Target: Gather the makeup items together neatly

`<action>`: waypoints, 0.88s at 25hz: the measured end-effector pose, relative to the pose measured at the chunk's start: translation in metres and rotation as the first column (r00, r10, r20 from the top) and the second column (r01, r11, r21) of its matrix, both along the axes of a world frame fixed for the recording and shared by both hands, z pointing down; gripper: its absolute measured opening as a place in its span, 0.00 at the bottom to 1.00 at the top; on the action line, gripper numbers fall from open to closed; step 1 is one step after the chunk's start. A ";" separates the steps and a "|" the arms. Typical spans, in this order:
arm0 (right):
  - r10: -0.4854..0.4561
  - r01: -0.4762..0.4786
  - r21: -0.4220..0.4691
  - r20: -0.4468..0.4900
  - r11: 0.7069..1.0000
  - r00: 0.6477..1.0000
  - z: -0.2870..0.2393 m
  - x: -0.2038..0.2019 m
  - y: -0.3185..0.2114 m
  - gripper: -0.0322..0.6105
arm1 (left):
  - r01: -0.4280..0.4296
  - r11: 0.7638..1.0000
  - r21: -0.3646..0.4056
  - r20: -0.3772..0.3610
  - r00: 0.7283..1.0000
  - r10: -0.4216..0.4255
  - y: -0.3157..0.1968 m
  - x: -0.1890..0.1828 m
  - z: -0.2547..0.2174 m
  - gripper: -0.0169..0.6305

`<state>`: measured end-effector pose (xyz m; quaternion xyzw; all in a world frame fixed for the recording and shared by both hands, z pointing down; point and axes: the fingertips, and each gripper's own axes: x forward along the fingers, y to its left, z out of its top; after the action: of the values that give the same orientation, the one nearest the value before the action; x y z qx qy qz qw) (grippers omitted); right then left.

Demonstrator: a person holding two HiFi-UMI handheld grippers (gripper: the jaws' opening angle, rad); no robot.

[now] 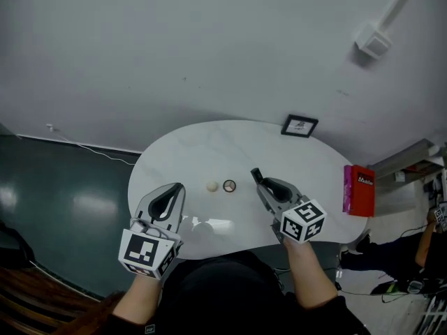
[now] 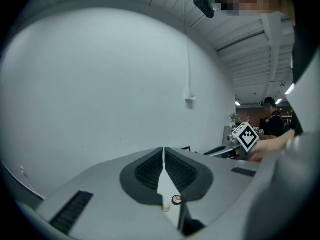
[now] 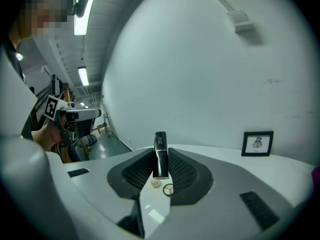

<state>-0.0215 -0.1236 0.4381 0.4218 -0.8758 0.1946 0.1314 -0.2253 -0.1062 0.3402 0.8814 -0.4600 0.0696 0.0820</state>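
A small cream round item [image 1: 212, 185] and a round compact [image 1: 229, 185] lie side by side near the middle of the white table [image 1: 209, 149]. My right gripper [image 1: 260, 182] hovers just right of them, shut on a black lipstick [image 1: 255, 176] that stands upright between the pads [image 3: 160, 154]. In the right gripper view the cream item [image 3: 156, 183] and the compact [image 3: 168, 189] show just beyond the jaws. My left gripper [image 1: 179, 186] hangs over the table's near left edge; its jaws meet at the tips with nothing between them [image 2: 163, 151]. The compact [image 2: 176, 200] shows below them.
A small framed picture [image 1: 299, 125] stands at the table's far edge by the wall. A red and pink box [image 1: 359, 190] stands on the table's right end. Dark green floor lies to the left, and a person sits on the floor at the far right.
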 end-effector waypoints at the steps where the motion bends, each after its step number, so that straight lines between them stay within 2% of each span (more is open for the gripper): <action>1: 0.003 -0.003 -0.009 -0.009 1.000 1.000 0.003 0.002 0.001 0.21 | 0.002 1.000 -0.004 -0.013 1.000 -0.002 -0.001 0.001 0.000 0.06; 4: 0.019 -0.020 -0.035 -0.023 0.999 1.000 0.014 0.012 0.001 0.21 | -0.010 1.000 -0.009 -0.037 0.999 0.010 -0.002 0.012 -0.002 0.06; 7: 0.028 -0.029 -0.075 -0.010 0.997 1.000 0.031 0.014 0.000 0.21 | -0.024 1.000 -0.012 -0.001 1.000 0.024 -0.008 0.019 0.010 0.06; 11: 0.016 -0.016 -0.124 -0.003 0.992 1.000 0.054 0.016 -0.002 0.21 | -0.012 0.997 -0.082 -0.026 1.000 0.010 -0.015 0.031 0.026 0.06; 22: 0.018 -0.019 -0.183 -0.002 0.983 1.000 0.100 0.026 -0.009 0.21 | -0.031 0.985 -0.167 0.029 0.999 0.036 -0.020 0.049 0.072 0.06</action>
<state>0.0041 -0.1329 0.5381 0.4161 -0.8502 0.2752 0.1680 -0.1759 -0.1266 0.4122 0.8778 -0.4388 0.1234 0.1470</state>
